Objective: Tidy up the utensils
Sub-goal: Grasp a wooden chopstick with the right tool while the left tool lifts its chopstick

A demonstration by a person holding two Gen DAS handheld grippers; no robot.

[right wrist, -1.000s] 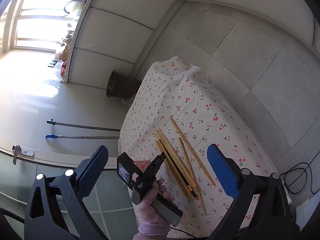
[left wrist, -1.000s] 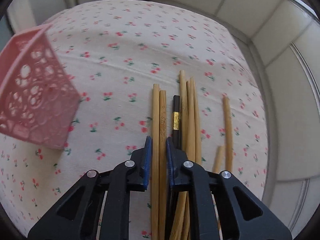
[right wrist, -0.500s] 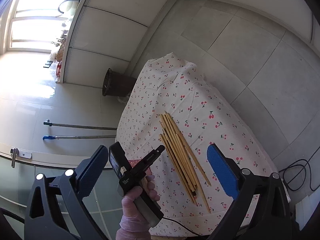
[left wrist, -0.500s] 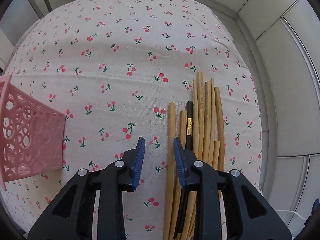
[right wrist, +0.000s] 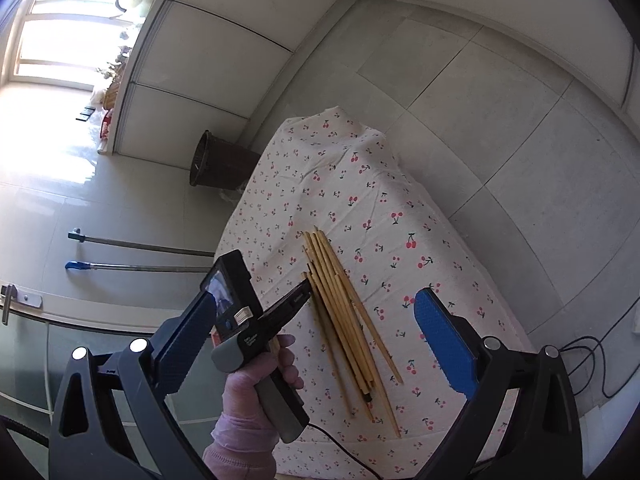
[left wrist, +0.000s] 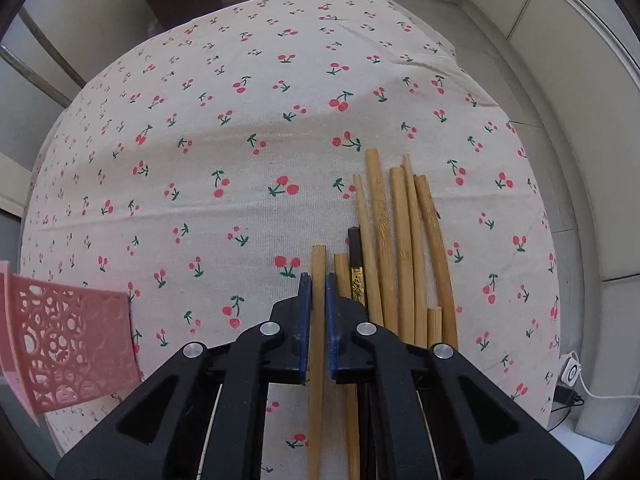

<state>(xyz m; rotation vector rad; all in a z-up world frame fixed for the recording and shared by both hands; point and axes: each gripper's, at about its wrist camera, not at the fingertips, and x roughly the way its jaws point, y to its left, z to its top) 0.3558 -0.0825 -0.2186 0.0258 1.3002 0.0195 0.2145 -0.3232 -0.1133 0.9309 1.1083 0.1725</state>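
**Currently on the table: chopsticks, basket, two grippers**

Left gripper [left wrist: 316, 300]: black frame, blue pads, lowered over the near end of the chopstick bundle. Its jaws stand narrowly apart with one wooden chopstick [left wrist: 318, 320] between them; the pads sit right against the stick's sides, though firm contact cannot be confirmed. In the right wrist view the same tool [right wrist: 298, 300] is held by a gloved hand [right wrist: 256, 392] at the left edge of the bundle.

Right gripper [right wrist: 316, 332]: held high above the table and well apart from everything on it, jaws spread wide, nothing between the blue pads.

Chopsticks [left wrist: 400, 248]: a group of light wooden sticks lying roughly parallel and touching one another on the right part of the tablecloth, ends uneven. One black chopstick [left wrist: 355, 252] with a gold band lies among them, just right of the left gripper's tip.

Basket [left wrist: 68, 344]: pink, perforated with circle patterns, at the left edge of the left wrist view, well apart from the chopsticks.

Tablecloth [left wrist: 240, 140]: cream fabric printed with red cherries, covering the whole table.

Surroundings: a dark bin [right wrist: 218, 164] on the tiled floor beyond the table's far end; cables [right wrist: 600, 364] on the floor at the right.
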